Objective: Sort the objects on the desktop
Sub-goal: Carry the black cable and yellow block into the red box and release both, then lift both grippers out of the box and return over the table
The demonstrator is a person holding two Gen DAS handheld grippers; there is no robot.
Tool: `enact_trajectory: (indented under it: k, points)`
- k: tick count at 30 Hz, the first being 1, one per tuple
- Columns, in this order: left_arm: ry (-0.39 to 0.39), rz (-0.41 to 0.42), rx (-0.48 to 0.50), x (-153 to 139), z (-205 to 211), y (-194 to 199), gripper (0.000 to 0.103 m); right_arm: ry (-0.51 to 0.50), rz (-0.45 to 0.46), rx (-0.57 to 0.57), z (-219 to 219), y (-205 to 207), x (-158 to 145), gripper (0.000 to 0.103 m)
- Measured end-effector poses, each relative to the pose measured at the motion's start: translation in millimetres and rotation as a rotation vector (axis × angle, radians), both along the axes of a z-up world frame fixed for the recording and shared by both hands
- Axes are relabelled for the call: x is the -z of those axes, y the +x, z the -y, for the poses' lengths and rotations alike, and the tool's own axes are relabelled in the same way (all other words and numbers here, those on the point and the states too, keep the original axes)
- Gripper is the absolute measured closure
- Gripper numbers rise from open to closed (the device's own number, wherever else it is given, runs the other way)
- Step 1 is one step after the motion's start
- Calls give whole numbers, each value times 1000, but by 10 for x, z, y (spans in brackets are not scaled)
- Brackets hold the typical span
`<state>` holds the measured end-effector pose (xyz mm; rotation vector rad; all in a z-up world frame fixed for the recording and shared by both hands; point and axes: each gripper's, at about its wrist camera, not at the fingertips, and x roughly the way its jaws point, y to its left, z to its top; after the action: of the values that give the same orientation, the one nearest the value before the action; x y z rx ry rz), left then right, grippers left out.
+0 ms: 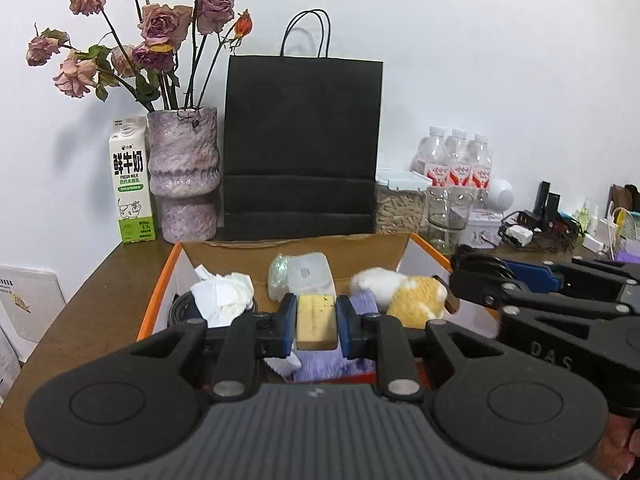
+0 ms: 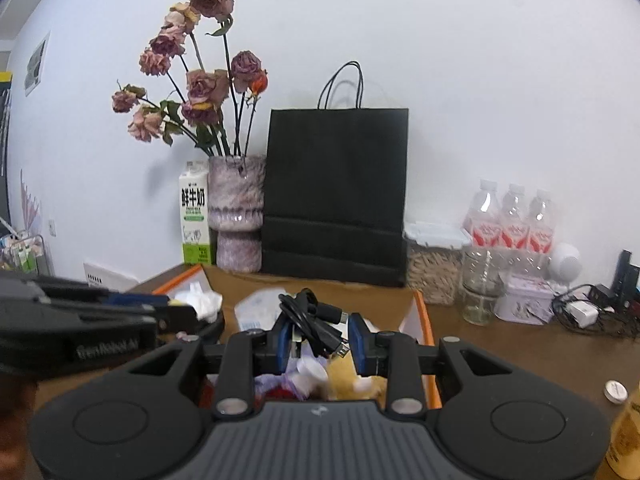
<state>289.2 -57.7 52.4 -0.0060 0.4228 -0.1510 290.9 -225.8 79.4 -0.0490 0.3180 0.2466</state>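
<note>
Above the box [image 1: 416,248], left tool [image 1: 316,326] clamping yellow block [image 1: 316,320], right tool [image 2: 318,342] gripping coiled black cable [image 2: 312,320]

left gripper [image 1: 316,322] clamped, right gripper [image 2: 318,340] clamped

Both wrist views sit low, just behind their own tongs, looking forward and slightly down across the surface [image 1: 100,280] toward the far edge at the wall. Both share the open box [image 1: 160,280] close below, the black bag [image 2: 336,192], and the vase [image 2: 236,216]; each catches the other's tongs at its side.
</note>
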Motion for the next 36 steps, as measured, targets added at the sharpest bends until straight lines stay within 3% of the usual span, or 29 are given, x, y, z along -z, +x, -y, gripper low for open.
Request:
enact_trajectory:
  k: [8,17,28,29,30,32,34,36]
  points:
    - [-19,-11,-28,112,-102,333,81,36,-29,-2,-145,420,91,75]
    - [14,-61,-39,332,-199,665,82,25,-107,-8,-125,826,352,75]
    - [46,-46,-30,380,-163,689,80,2,-145,-22,-136,869,487,73]
    - [50,-47,-31,376,-162,683,77,5,-150,-22,-128,863,490,70]
    - [48,-48,-30,366,-167,672,65,9,-154,-21,-116,857,492,66]
    - [46,-34,-37,336,-180,639,45,14,-154,-16,-93,847,477,31]
    - [67,-4,-72,291,-189,591,34,15,-131,16,-61,814,444,15]
    - [78,19,-113,256,-209,571,8,20,-109,35,-11,785,401,7]
